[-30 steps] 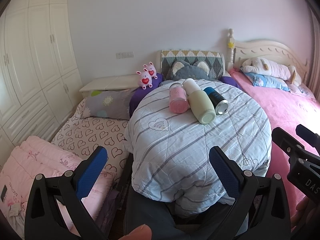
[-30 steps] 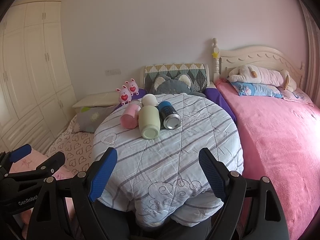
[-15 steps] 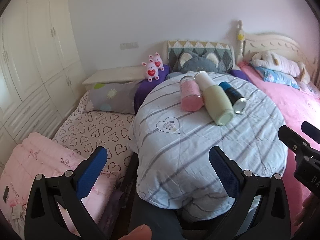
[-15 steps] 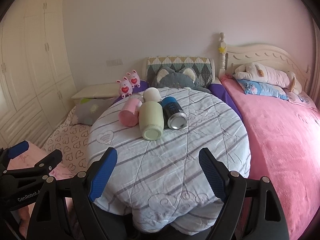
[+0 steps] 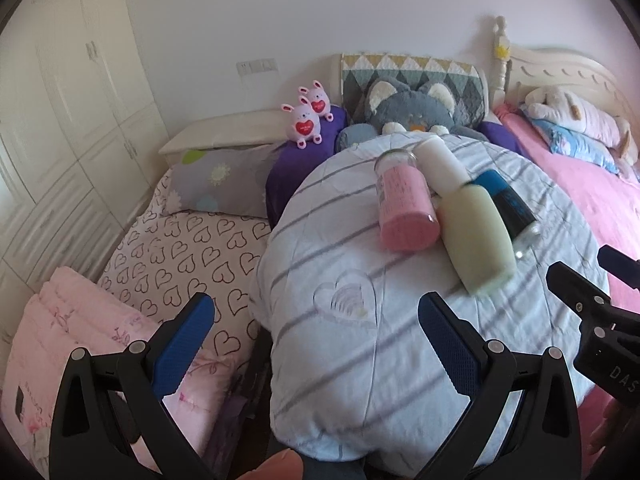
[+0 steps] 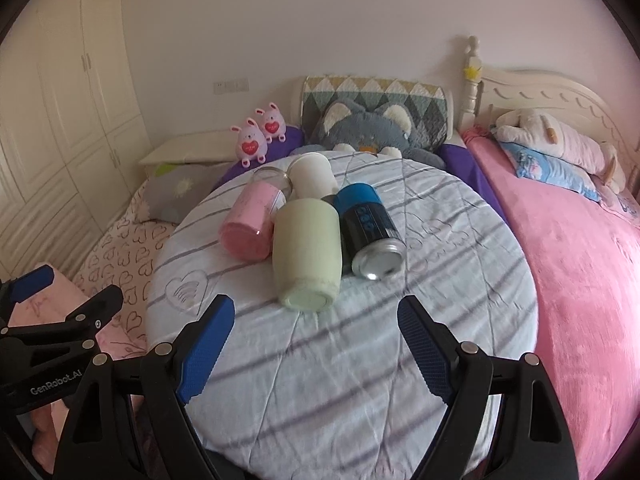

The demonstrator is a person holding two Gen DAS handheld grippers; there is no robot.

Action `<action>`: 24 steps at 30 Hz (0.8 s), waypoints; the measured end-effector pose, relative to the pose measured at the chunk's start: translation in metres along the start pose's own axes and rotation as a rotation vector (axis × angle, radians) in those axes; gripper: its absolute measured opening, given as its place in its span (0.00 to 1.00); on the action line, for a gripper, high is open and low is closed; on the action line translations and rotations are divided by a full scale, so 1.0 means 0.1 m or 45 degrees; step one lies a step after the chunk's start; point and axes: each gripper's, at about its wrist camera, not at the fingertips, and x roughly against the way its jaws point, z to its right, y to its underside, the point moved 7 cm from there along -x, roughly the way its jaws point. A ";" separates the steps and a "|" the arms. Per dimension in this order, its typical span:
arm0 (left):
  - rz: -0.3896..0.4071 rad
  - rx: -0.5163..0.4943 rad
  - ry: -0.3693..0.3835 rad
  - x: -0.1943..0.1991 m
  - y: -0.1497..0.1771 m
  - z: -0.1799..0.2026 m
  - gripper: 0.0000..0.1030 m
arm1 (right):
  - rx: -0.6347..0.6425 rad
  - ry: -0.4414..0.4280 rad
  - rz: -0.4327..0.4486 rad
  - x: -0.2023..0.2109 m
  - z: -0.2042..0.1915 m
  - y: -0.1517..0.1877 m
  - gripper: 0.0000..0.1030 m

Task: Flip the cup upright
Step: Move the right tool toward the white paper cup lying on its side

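The pale green cup [image 6: 307, 250] lies on its side on the round table's striped cloth [image 6: 360, 360], touching a pink cup [image 6: 252, 224] on its left and a blue can [image 6: 370, 236] on its right, a white cup [image 6: 312, 174] behind. The right gripper [image 6: 316, 338] hovers near its base, blue pads [image 6: 206, 340] wide apart and empty. The left gripper [image 5: 316, 338] also gapes, holding nothing, over the table's near-left edge.

The room is lit by soft, even daylight, possibly from a window behind the cameras, with no harsh glare. Faint striped shadows are cast across the quilted surface [image 6: 360, 344]. Strong fisheye bending and dark vignetting are seen at the corners. Slight motion blur is noted on the cups in the left wrist view; the wardrobe [image 5: 60, 92] is washed out.
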 end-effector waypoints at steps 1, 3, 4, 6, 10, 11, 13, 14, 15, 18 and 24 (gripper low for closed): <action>-0.006 0.001 -0.001 -0.07 -0.07 0.01 1.00 | 0.004 0.004 -0.007 -0.08 0.01 -0.06 0.82; -0.020 0.004 -0.004 -0.25 -0.23 0.03 1.00 | 0.013 0.014 -0.024 -0.25 0.04 -0.21 0.82; -0.027 0.004 -0.006 -0.33 -0.30 0.04 1.00 | 0.020 0.017 -0.037 -0.36 0.06 -0.31 0.82; -0.040 0.009 -0.012 -0.52 -0.45 0.05 1.00 | 0.033 0.018 -0.056 -0.56 0.07 -0.47 0.82; -0.077 0.023 -0.014 -0.89 -0.70 0.08 1.00 | 0.075 0.015 -0.121 -0.98 0.08 -0.75 0.82; -0.083 0.025 -0.014 -0.97 -0.74 0.08 1.00 | 0.093 0.018 -0.143 -1.09 0.07 -0.80 0.82; -0.096 0.026 -0.016 -1.11 -0.83 0.09 1.00 | 0.134 0.021 -0.181 -1.27 0.07 -0.88 0.82; -0.103 0.026 -0.020 -1.18 -0.88 0.09 1.00 | 0.149 0.010 -0.207 -1.39 0.06 -0.93 0.82; -0.110 0.026 -0.023 -1.24 -0.91 0.09 1.00 | 0.157 -0.002 -0.227 -1.46 0.06 -0.96 0.82; -0.131 0.032 -0.029 -1.42 -1.00 0.09 1.00 | 0.218 -0.013 -0.308 -1.72 0.05 -1.04 0.82; -0.159 0.050 -0.041 -1.68 -1.11 0.07 1.00 | 0.373 -0.048 -0.437 -2.06 -0.02 -1.11 0.82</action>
